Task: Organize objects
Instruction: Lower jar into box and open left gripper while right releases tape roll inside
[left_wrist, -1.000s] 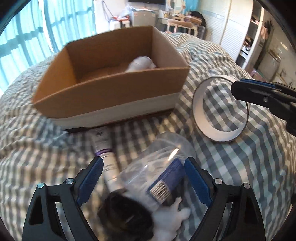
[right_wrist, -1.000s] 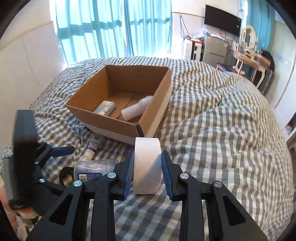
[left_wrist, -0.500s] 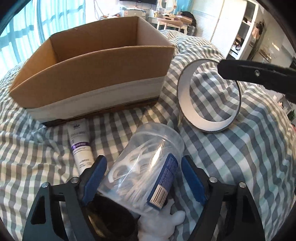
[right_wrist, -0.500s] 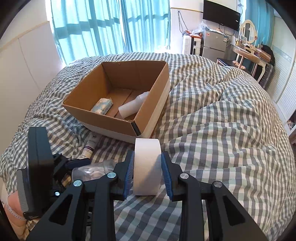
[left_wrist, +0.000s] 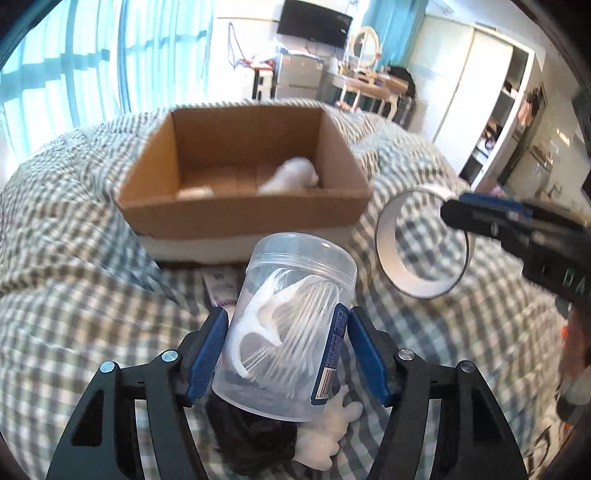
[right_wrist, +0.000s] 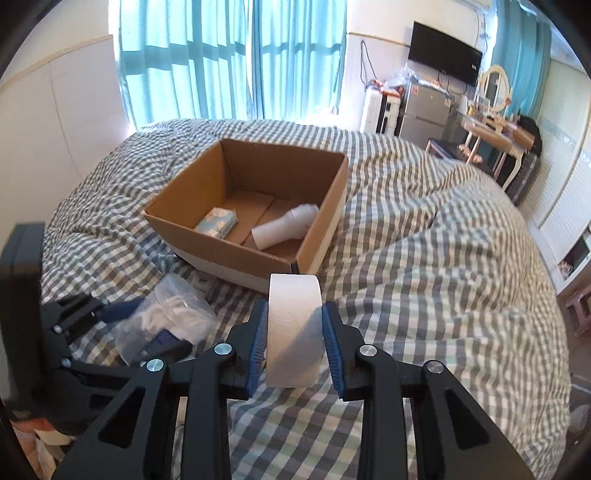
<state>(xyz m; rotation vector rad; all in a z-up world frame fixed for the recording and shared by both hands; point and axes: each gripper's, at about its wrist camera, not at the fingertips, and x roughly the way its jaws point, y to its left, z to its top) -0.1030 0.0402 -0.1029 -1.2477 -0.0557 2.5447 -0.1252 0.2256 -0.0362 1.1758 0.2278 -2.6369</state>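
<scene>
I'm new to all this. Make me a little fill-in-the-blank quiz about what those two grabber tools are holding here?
1. The left gripper is shut on a clear ____ of floss picks.
2. The right gripper is shut on a white roll of ____.
3. The cardboard box sits on a ____ bedspread.
4. Inside the box lie a white bottle and a tissue ____.

Missing words: jar; tape; checked; pack

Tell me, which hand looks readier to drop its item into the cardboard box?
Probably the left gripper: its clear jar is lifted and faces the cardboard box head-on. The right gripper holds the tape roll off the box's corner.
</scene>
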